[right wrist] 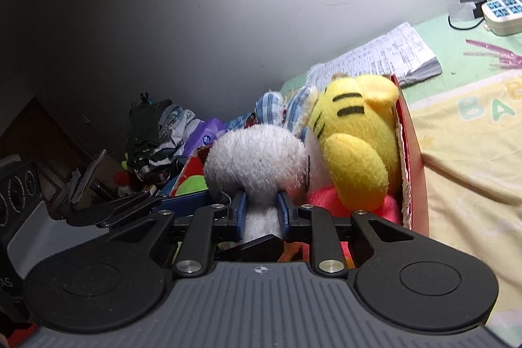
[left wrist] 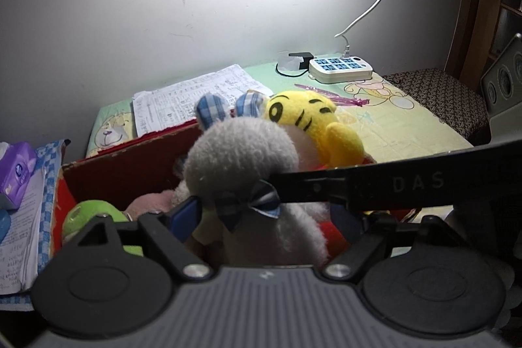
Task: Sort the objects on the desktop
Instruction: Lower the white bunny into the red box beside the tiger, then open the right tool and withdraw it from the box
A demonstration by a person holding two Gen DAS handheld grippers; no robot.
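A white plush rabbit [left wrist: 241,152] with blue checked ears and a bow sits upright in a red cardboard box [left wrist: 130,165]. My right gripper [right wrist: 262,207] is shut on the rabbit [right wrist: 257,162] just below its head. In the left wrist view my left gripper [left wrist: 264,214] is open, its blue pads [left wrist: 184,211] wide apart on either side of the rabbit's body. The right gripper's black finger crosses that view at the rabbit's neck. A yellow plush [left wrist: 313,119] leans against the rabbit inside the box [right wrist: 414,185]. A green ball [left wrist: 88,214] and a pink toy [left wrist: 150,201] lie lower in the box.
A stack of written papers [left wrist: 195,97] lies behind the box on a pale green and yellow cloth [left wrist: 407,126]. A white power strip [left wrist: 341,69] sits at the far wall. A purple tissue pack [left wrist: 16,172] and notebooks [left wrist: 19,250] lie left. A pile of clothes [right wrist: 156,132] is beyond.
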